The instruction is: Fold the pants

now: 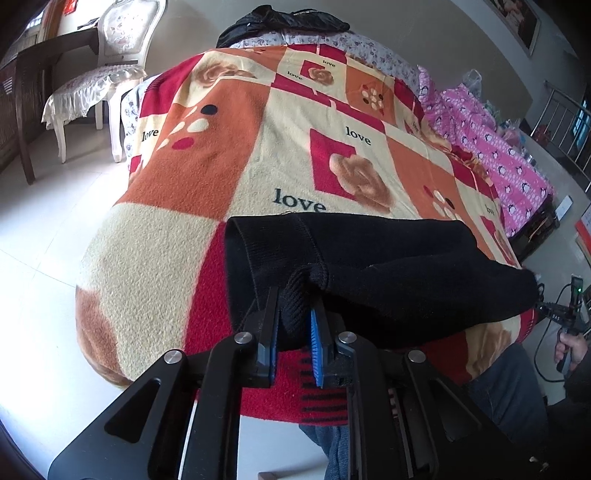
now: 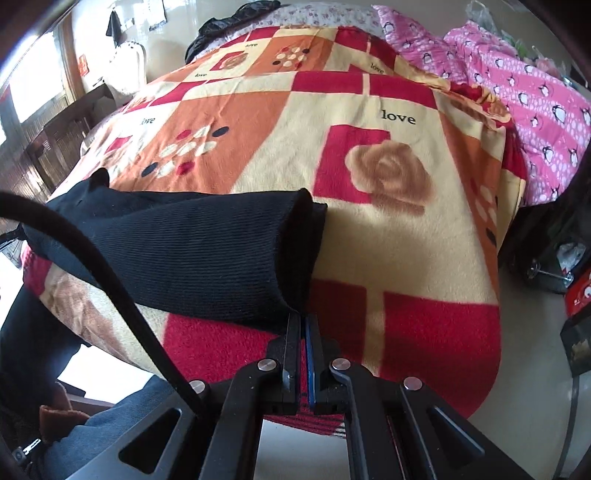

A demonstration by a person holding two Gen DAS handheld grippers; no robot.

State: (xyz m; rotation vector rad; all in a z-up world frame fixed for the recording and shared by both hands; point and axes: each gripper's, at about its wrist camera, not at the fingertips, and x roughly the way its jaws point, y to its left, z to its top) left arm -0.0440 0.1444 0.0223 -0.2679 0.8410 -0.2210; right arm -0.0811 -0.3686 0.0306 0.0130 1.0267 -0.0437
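Observation:
Black ribbed knit pants (image 1: 369, 266) lie folded across the near edge of a bed covered by a red, orange and cream "love" blanket (image 1: 229, 162). My left gripper (image 1: 293, 306) is shut on a bunched ribbed edge of the pants at their left end. In the right wrist view the pants (image 2: 177, 258) stretch leftward over the blanket (image 2: 388, 251). My right gripper (image 2: 303, 325) is shut on the near right corner of the pants. The right gripper also shows in the left wrist view (image 1: 554, 314) at the far right, held by a hand.
A pink penguin-print quilt (image 1: 498, 155) lies along the bed's right side, also in the right wrist view (image 2: 535, 96). A black garment (image 1: 284, 22) lies at the bed's far end. A white chair (image 1: 107, 74) and dark table stand left. The person's jeans (image 1: 498, 387) are close below.

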